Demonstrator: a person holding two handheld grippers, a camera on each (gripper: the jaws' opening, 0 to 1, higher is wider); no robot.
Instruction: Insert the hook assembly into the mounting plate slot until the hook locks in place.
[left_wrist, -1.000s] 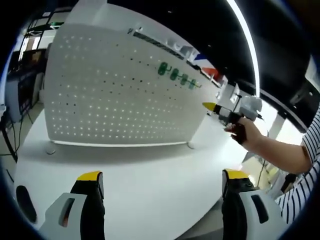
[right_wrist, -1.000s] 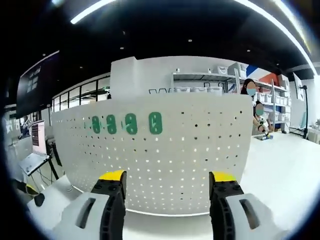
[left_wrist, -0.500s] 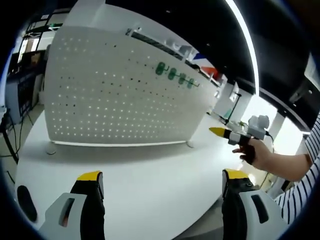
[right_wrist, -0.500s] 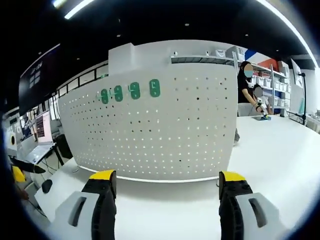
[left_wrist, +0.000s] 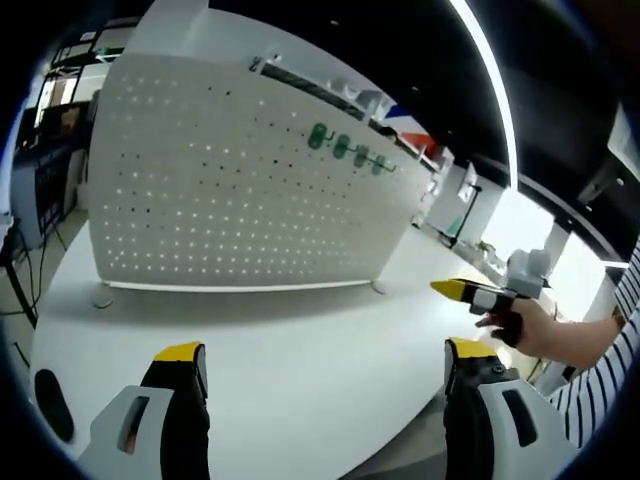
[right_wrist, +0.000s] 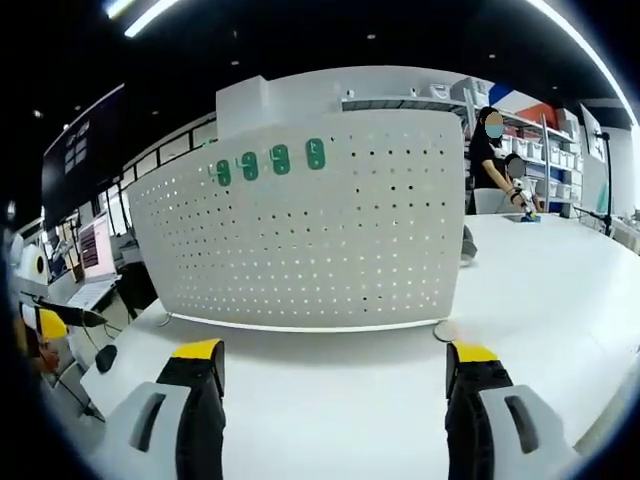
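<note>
A white pegboard plate (left_wrist: 240, 190) stands upright on the white table (left_wrist: 300, 350). Several green hook pieces (left_wrist: 345, 150) sit in a row near its top edge; they also appear in the right gripper view (right_wrist: 270, 160). My left gripper (left_wrist: 325, 360) is open and empty, low over the table in front of the board. Held by a hand (left_wrist: 535, 328), my right gripper (left_wrist: 478, 294) hovers off the board's right end. In its own view the right gripper (right_wrist: 335, 355) is open with nothing between its jaws, well back from the pegboard plate (right_wrist: 300, 240).
A small black object (left_wrist: 45, 405) lies near the table's left edge, also visible from the right gripper (right_wrist: 105, 358). The left gripper's yellow tip (right_wrist: 40, 325) shows at the far left. A person (right_wrist: 488, 160) stands by shelves behind the board. The board rests on a round foot (right_wrist: 443, 335).
My right gripper has pulled back from the board and dropped lower, toward the table's near right edge; the board looks smaller in its view. The left gripper has stayed put.
</note>
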